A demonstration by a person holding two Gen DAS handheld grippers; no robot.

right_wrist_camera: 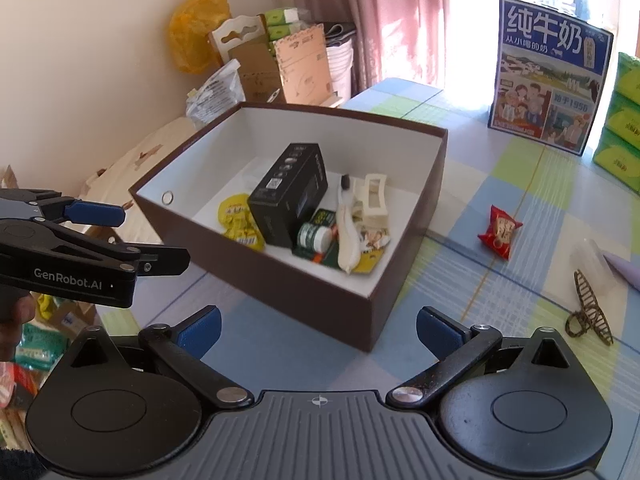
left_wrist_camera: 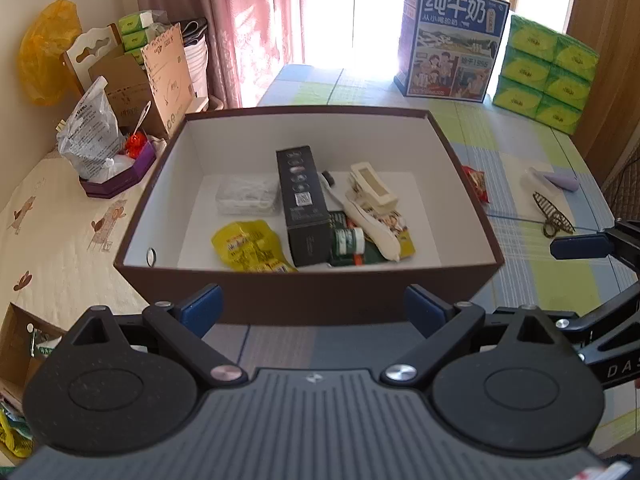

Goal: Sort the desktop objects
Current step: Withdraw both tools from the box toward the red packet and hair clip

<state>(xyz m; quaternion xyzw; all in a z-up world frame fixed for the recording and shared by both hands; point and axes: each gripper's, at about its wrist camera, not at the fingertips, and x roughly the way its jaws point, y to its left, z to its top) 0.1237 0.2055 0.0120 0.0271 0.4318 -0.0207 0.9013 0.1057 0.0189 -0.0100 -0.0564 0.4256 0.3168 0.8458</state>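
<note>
A brown storage box (left_wrist_camera: 308, 294) with a white interior sits open on a checked tablecloth (right_wrist_camera: 460, 288), already holding a black carton (left_wrist_camera: 302, 204), a yellow snack packet (left_wrist_camera: 248, 246), a small green-and-white bottle (left_wrist_camera: 348, 240), a cream hair claw (left_wrist_camera: 374, 188) and a clear plastic case (left_wrist_camera: 247, 195). Three items remain outside on the cloth to the box's right — a red snack packet (right_wrist_camera: 500, 232), a dark wire hair clip (right_wrist_camera: 588, 312) and a pale lilac tube (right_wrist_camera: 620, 268) — each apart from the box wall and from one another. The left gripper (left_wrist_camera: 312, 310) hangs just short of the box's near wall, jaws spread wide and holding nothing; the right gripper (right_wrist_camera: 318, 330) faces the box's near corner, likewise released and empty. Bare cloth lies between the right gripper and the loose items. Beyond the box stand a blue milk carton case (left_wrist_camera: 452, 40) and stacked green tissue packs (left_wrist_camera: 544, 72) near the table's far edge, with pink curtains (left_wrist_camera: 248, 20) behind. To the left, a second cloth-covered surface carries cardboard boxes (left_wrist_camera: 160, 76) and a yellow plastic bag (left_wrist_camera: 48, 52) against a cream wall.
</note>
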